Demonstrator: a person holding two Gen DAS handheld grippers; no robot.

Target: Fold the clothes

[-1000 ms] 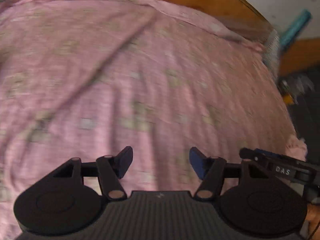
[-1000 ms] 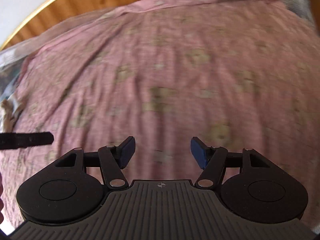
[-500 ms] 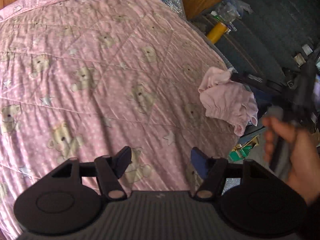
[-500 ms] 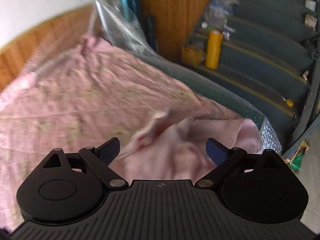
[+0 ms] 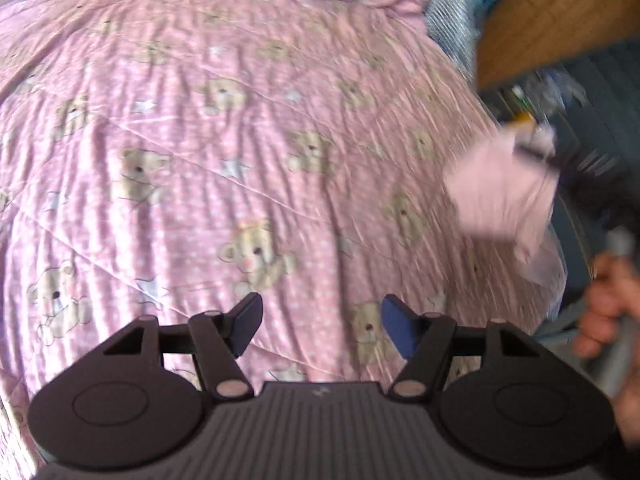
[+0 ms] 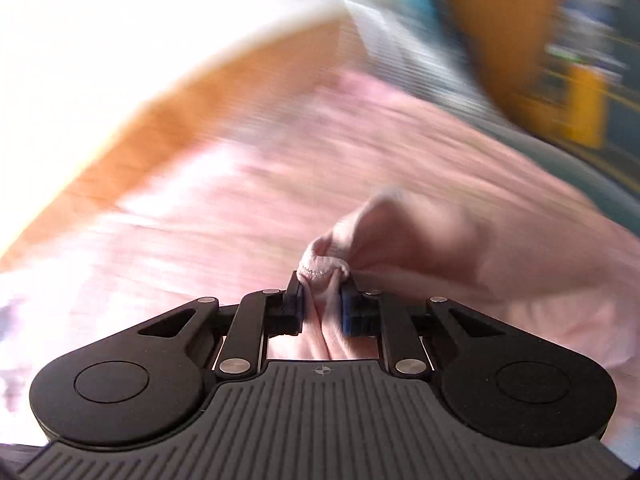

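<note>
A small pale pink garment (image 6: pixel 420 248) is bunched between the pads of my right gripper (image 6: pixel 322 300), whose jaws are closing and press on a hemmed edge of the cloth. In the left wrist view the same garment (image 5: pixel 504 196) hangs blurred at the right edge of the bed, lifted off the quilt. My left gripper (image 5: pixel 322 326) hovers over the pink teddy-bear quilt (image 5: pixel 240 152), open, with nothing between its fingers. A person's hand (image 5: pixel 608 312) holds the right gripper's handle at the far right.
The quilt covers the whole bed; a wooden headboard (image 6: pixel 172 128) runs along its far side. Beyond the bed's right edge are dark steps (image 5: pixel 592 92) with clutter, a yellow container (image 6: pixel 584 108) and a bubble-wrap roll (image 5: pixel 452 12).
My right gripper has shut on the pink garment and lifted it off the quilt. The left gripper has slid across the bed and stays open. Both views are blurred by motion.
</note>
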